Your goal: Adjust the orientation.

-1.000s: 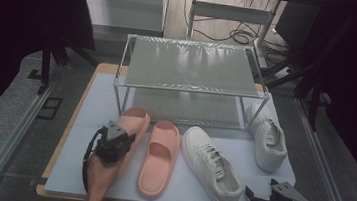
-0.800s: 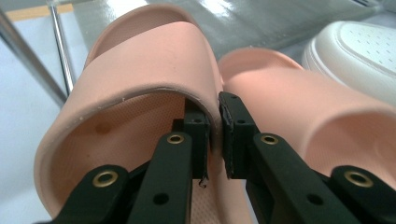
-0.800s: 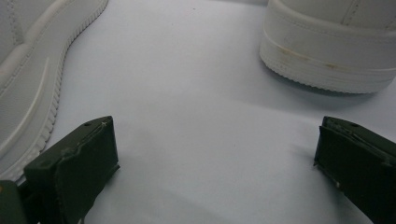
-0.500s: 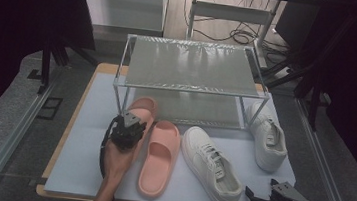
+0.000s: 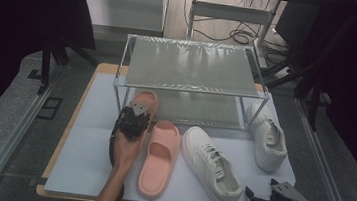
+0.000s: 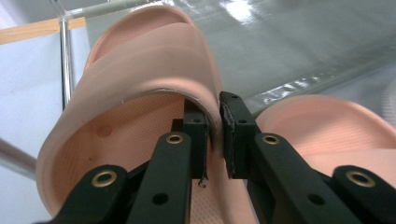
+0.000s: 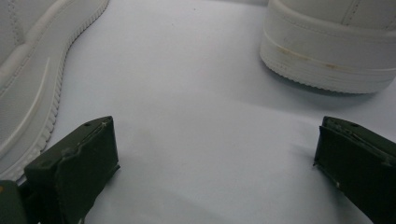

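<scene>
Slid forward — smooth pink rubber slide (image 6: 140, 93), left tool (image 6: 214, 135) pinching its strap

Dim surround, lit table (image 5: 84, 166). Glare streaks the shelf (image 5: 190, 64) top from above. Soft shadows under the sneakers (image 7: 327, 42). Close views are slightly soft; the high view is grainy.
</scene>
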{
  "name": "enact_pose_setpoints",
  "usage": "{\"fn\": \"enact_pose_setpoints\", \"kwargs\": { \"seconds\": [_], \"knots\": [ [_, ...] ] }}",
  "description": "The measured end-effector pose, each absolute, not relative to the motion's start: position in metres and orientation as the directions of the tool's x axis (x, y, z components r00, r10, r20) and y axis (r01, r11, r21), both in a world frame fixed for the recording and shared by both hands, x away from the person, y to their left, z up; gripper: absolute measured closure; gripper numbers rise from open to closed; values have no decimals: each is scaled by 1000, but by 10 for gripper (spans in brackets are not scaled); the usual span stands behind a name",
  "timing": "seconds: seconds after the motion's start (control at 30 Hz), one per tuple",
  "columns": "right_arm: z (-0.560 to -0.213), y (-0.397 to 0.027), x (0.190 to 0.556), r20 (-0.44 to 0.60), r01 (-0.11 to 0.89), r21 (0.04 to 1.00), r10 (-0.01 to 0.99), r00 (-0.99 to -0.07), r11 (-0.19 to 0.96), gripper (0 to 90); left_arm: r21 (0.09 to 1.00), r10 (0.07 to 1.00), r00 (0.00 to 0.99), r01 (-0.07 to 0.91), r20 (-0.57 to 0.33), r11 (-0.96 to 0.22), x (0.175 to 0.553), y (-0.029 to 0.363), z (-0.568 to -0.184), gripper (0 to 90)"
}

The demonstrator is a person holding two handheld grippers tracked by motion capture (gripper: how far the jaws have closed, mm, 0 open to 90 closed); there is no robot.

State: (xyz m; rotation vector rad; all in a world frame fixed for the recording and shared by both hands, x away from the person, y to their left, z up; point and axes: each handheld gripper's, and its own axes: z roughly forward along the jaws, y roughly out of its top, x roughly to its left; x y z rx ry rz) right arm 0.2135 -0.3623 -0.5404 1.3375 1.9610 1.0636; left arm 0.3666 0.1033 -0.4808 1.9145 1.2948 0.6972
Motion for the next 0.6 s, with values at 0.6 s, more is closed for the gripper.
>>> {"fn": "enact_pose_setpoints", "kwargs": {
  "seconds": [0.6],
  "knots": [
    [-540, -362, 213, 3, 509, 837, 930, -367, 199, 0, 789, 927, 373, 556, 43, -260, 365, 97, -475, 656]
  ]
}}
